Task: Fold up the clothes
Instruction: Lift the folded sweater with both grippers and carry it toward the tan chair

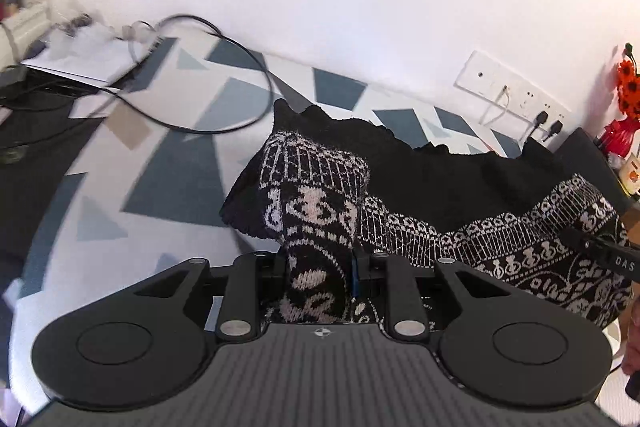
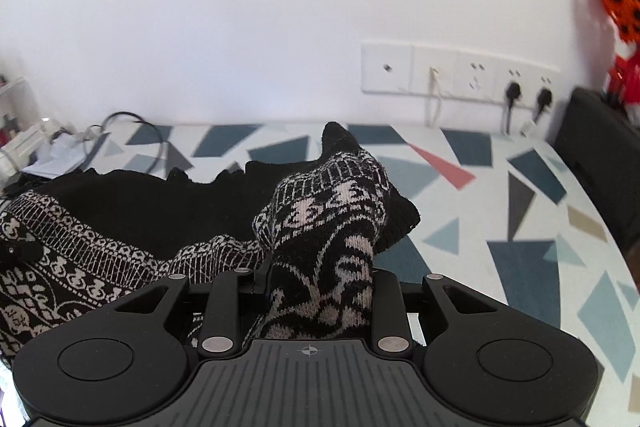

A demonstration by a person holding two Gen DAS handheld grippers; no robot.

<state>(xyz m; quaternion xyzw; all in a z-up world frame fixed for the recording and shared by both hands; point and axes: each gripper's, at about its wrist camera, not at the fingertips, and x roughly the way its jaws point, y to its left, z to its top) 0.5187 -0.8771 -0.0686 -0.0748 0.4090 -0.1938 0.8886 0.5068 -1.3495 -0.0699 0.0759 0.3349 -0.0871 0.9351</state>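
A black knitted garment with a white pattern [image 1: 440,187] hangs stretched between both grippers above a table with a triangle-print cloth [image 1: 168,163]. My left gripper [image 1: 320,267] is shut on the garment's left corner, and bunched patterned knit fills its jaws. My right gripper [image 2: 320,275] is shut on the garment [image 2: 132,211] at its right corner, which bulges up between the fingers. The garment's black edge sags between the two held corners. The right gripper's tip also shows at the right edge of the left wrist view.
A black cable [image 1: 224,75] loops over the cloth at the far left beside papers [image 1: 80,55] and dark devices. Wall sockets [image 2: 460,71] with plugs sit behind the table. A red vase with orange flowers [image 2: 618,11] and a black box [image 2: 600,147] stand at the right.
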